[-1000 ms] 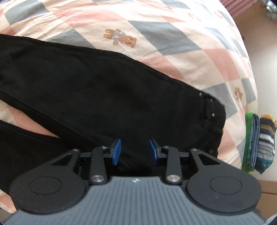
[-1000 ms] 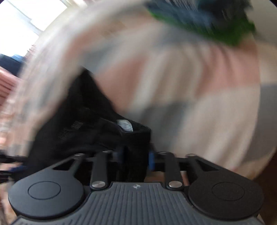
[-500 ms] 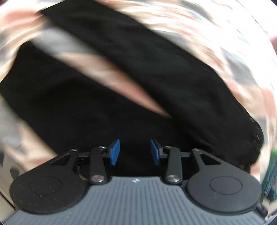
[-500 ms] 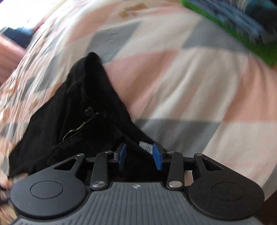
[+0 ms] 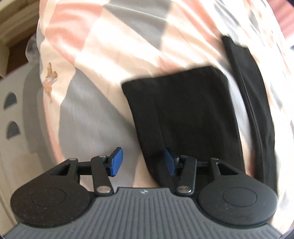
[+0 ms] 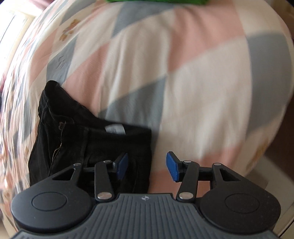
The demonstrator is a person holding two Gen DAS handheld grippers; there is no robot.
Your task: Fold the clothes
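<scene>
Landmark = the black trousers (image 5: 183,110) on the bed.

Nearest, left wrist view: left tool (image 5: 142,162) has jaws apart & opening. Hem end of one trouser leg lies partly in the gap; its edge runs up past the right blue pad, the left pad stands clear over the quilt (image 5: 88,110). Can't tell if the right pad touches cloth; nothing is pinched. Just past the tool the leg end lies flat, hem edge square across the quilt. Second leg (image 5: 253,95) runs beside it, a strip of quilt between them. Further out, past the bed edge on the hem side, pale floor or furniture, blurred.

Right wrist view: right tool (image 6: 147,166) also apart & opening, no cloth clamped. Waist end of the trousers (image 6: 88,139) sits under & beside the left pad; the right pad is over bare quilt. Zip (image 6: 56,152) open, waistband bunched. Beyond the waist: checked pink/grey/white quilt, then a sliver of green fabric (image 6: 156,1) at the far edge, well apart from the trousers.

Risks (judgement):
- Both tools w/o grip → trousers lie as dropped; legs aren't stacked, so a fold now would come out skewed.
- Left tool only half over the hem; closing there may catch one layer or quilt instead.
- Waist is rumpled; grabbing at the zip side could drag the fly open & twist the fold.
- Both views are motion-blurred; a fast re-grip may miss.

Writing: white label (image 6: 114,129) inside the waistband, print too blurred to read. Small emblem on each tool's housing, not legible.
</scene>
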